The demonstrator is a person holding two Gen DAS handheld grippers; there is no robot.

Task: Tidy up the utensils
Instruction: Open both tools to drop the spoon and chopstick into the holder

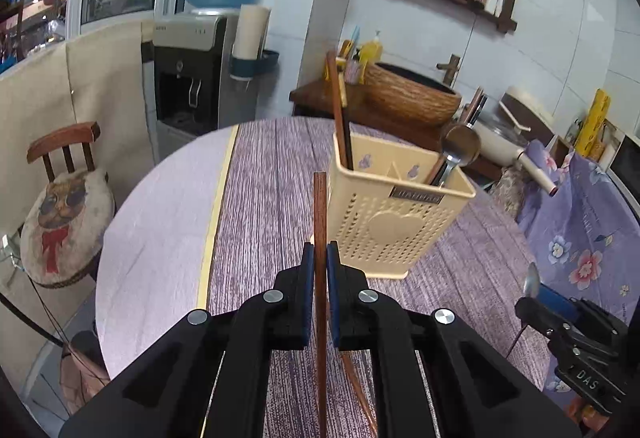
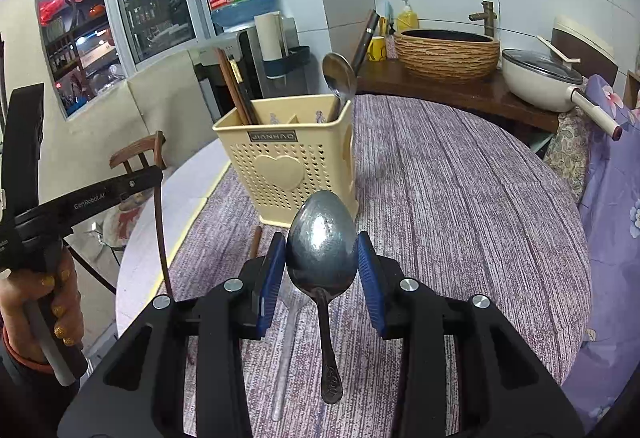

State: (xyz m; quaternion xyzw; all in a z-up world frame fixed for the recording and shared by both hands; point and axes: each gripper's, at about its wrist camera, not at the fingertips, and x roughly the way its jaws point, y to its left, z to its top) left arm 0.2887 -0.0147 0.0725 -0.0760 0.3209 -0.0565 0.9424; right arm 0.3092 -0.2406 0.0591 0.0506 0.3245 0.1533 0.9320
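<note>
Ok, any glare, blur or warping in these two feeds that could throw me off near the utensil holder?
Left wrist: sharp; fisheye bends the chopstick in the left gripper and tilts the holder. Right wrist: a bright highlight on the spoon held by the right gripper; dark rounded corners in both.

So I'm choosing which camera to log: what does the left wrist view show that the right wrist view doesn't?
Only the left wrist view: the left gripper from behind, shut on a brown chopstick, and a cat-print chair cushion.
Only the right wrist view: the right gripper clamping a metal spoon by its bowl, a clear utensil lying on the table, and the hand holding the left gripper.
Both: the cream utensil holder with chopsticks and a spoon inside, the purple tablecloth, the water dispenser.
</note>
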